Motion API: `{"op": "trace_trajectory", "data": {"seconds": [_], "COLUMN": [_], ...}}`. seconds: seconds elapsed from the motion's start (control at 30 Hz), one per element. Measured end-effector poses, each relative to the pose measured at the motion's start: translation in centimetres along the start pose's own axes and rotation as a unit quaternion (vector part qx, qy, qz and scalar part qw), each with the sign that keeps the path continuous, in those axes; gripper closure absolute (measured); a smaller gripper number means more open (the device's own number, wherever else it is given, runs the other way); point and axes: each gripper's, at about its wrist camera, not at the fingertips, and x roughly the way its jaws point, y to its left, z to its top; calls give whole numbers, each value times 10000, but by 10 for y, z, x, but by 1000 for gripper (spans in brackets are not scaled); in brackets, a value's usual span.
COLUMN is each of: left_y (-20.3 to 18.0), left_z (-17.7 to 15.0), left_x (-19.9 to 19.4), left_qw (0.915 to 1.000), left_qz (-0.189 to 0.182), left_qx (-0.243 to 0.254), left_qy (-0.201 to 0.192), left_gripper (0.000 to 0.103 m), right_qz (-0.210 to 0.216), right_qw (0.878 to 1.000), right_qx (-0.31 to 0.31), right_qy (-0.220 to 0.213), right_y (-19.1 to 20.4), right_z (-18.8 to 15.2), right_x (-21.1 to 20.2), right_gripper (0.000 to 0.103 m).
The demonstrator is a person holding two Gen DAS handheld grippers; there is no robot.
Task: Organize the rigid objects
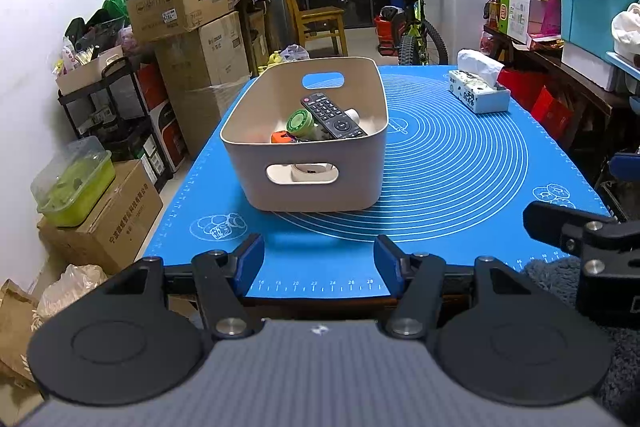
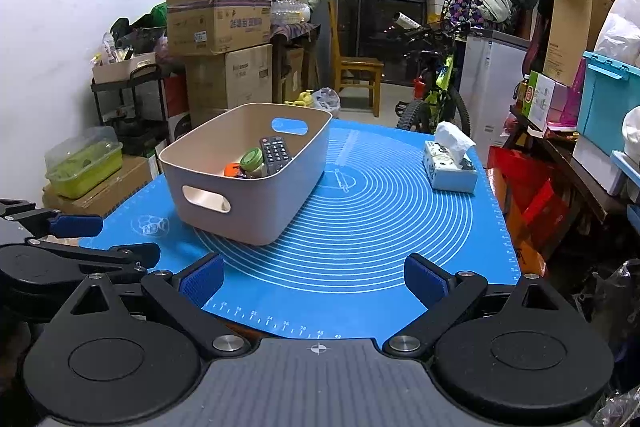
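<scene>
A beige bin [image 1: 280, 147] [image 2: 276, 211] with handle slots stands on the blue mat [image 1: 460, 187] [image 2: 380, 227]. Inside it lie a black remote [image 1: 332, 115] [image 2: 275, 153], a green-lidded jar [image 1: 301, 123] [image 2: 253, 159], an orange item [image 1: 280, 137] [image 2: 231, 169] and a white object behind the near slot. My left gripper [image 1: 320, 267] hangs open over the mat's near edge, short of the bin, with nothing between its blue pads. My right gripper [image 2: 314, 279] is open too, empty, near the front edge and to the right of the bin. Its fingers show at the right of the left wrist view.
A tissue box [image 1: 478, 89] [image 2: 450, 165] sits at the mat's far right. Stacked cardboard boxes [image 1: 180, 7] and a black shelf line the left wall. A bicycle [image 1: 416, 23], a wooden chair [image 1: 316, 15] and a cluttered side table [image 2: 568, 163] stand beyond and to the right.
</scene>
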Motion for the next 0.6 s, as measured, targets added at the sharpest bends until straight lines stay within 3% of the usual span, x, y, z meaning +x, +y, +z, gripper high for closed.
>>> {"op": "trace_trajectory", "data": {"seconds": [0.6], "left_y": [0], "left_z": [1], "left_x": [2], "left_qw": [10000], "left_qz": [19], "left_qx": [32], "left_qy": [26], "left_gripper": [41], "right_qz": [68], "right_qw": [9999], "right_qx": [-33], "right_qy": [-83], "right_y": [-2], "right_z": [-2], "right_x": [-1], "right_gripper": [6]}}
